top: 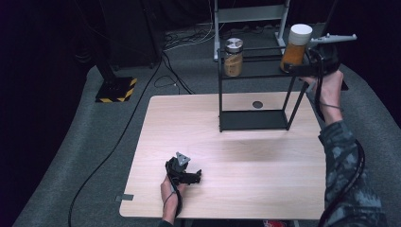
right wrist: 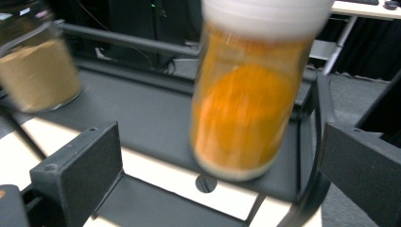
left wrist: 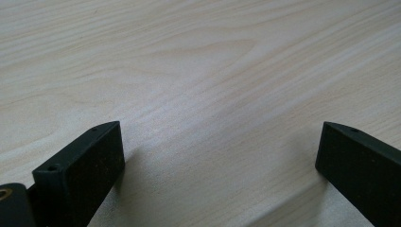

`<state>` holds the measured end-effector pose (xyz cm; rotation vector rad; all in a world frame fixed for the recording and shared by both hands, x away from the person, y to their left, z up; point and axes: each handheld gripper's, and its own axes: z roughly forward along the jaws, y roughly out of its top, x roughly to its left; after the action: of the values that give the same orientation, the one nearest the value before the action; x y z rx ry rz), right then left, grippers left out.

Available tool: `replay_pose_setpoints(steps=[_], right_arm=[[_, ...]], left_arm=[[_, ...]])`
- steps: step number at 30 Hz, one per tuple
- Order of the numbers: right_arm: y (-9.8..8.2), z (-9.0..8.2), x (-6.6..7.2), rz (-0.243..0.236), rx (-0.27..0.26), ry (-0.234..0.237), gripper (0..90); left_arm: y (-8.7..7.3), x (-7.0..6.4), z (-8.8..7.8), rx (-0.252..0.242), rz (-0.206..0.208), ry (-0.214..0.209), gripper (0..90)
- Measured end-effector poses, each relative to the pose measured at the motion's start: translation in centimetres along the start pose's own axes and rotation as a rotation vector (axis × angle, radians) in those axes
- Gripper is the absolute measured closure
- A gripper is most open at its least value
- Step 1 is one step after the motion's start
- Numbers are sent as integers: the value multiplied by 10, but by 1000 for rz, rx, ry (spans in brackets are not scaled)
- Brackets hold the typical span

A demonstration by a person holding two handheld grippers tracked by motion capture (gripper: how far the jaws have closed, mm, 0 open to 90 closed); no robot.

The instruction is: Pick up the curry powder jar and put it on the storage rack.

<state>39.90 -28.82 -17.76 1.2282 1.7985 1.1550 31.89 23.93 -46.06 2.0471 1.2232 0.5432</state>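
Note:
A jar of orange contents with a white lid (top: 296, 47) (right wrist: 250, 94) stands on the top shelf of a black wire rack (top: 253, 120) at the table's far side. My right gripper (top: 302, 67) (right wrist: 216, 128) is held level just in front of that jar, jaws spread wide, neither pad touching it. A second jar with brown contents and a silver lid (top: 233, 57) (right wrist: 38, 71) stands at the shelf's left end. My left gripper (top: 197, 176) (left wrist: 220, 125) rests low over the wooden table (top: 236, 165) (left wrist: 189, 56) near its front edge, open and empty.
A small dark round hole (top: 257, 104) (right wrist: 206, 183) marks the tabletop under the rack. Behind the table, on the grey floor, are a black-and-yellow striped base (top: 116, 89), loose cables (top: 175, 75) and a grey metal frame (top: 250, 14). A strip of tape (top: 124, 197) sits at the table's front left corner.

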Motion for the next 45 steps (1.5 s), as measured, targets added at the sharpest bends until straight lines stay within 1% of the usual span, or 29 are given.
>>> replay_pose_setpoints(steps=[4,6,8,11,13,14,15,17,19,20,21,24,25,27,28,29,30,32,33,34,35,36,38,40,41,42,43,45], right_arm=[[-25,-16,6,-29,8,8,0],[-42,-24,9,-40,19,12,0],[-57,-30,10,-39,20,19,0],[-86,-40,16,-49,27,28,0],[-102,-44,19,-45,30,31,0],[-114,-47,20,-43,31,34,0],[-121,-48,20,-39,38,39,0],[-141,-49,25,-40,57,27,0],[-157,-50,29,-37,82,17,0],[-167,-50,32,-38,89,2,0],[-181,-51,37,-35,93,-21,0],[-210,-52,38,11,107,-22,0],[-222,-51,37,33,110,-21,0],[-239,-49,33,63,116,-13,0],[-252,-48,33,93,117,-20,0],[-261,-48,31,114,107,-17,0],[-274,-47,30,147,110,-15,0],[-288,-42,31,170,137,-26,0],[-293,-37,30,169,166,-27,0],[-297,-33,29,165,198,-17,0],[-301,-30,29,155,221,-16,0],[-306,-27,30,147,246,-26,0],[-314,-26,28,164,253,-14,0],[-320,-25,26,177,264,-14,0],[-318,-23,24,184,282,-3,0],[-320,-25,24,186,267,-6,0],[-321,-25,24,191,265,-7,0],[-319,-24,23,195,274,-8,0]], left_arm=[[0,0,0,0,-1,1,11],[0,0,0,0,-1,1,11],[0,0,0,0,-1,1,10],[0,0,0,0,0,2,11],[0,0,0,0,0,2,10],[0,-1,0,0,0,2,10],[0,-1,0,0,1,2,10],[0,-1,0,-1,1,3,10],[0,-1,0,-1,1,3,10],[0,-1,0,-1,0,2,10],[0,-1,0,0,0,3,10],[0,-1,0,-3,0,3,10],[0,-1,0,-3,0,4,10],[0,-1,0,-3,0,3,10],[0,-1,0,-3,0,4,10],[0,-1,0,-3,1,5,10],[0,-1,0,-3,0,5,10],[0,-1,0,-3,0,5,10],[0,-1,0,-3,0,6,10],[0,-1,0,-3,0,5,10],[0,-1,0,-3,0,5,10],[0,-1,0,-3,-1,5,10],[0,-1,0,-3,-1,4,10],[0,-1,0,-3,-2,5,9],[0,-1,0,-3,-1,5,9],[0,-1,0,-3,-2,5,9],[0,-1,0,-2,-2,5,9],[0,-1,0,-2,-3,5,8]])
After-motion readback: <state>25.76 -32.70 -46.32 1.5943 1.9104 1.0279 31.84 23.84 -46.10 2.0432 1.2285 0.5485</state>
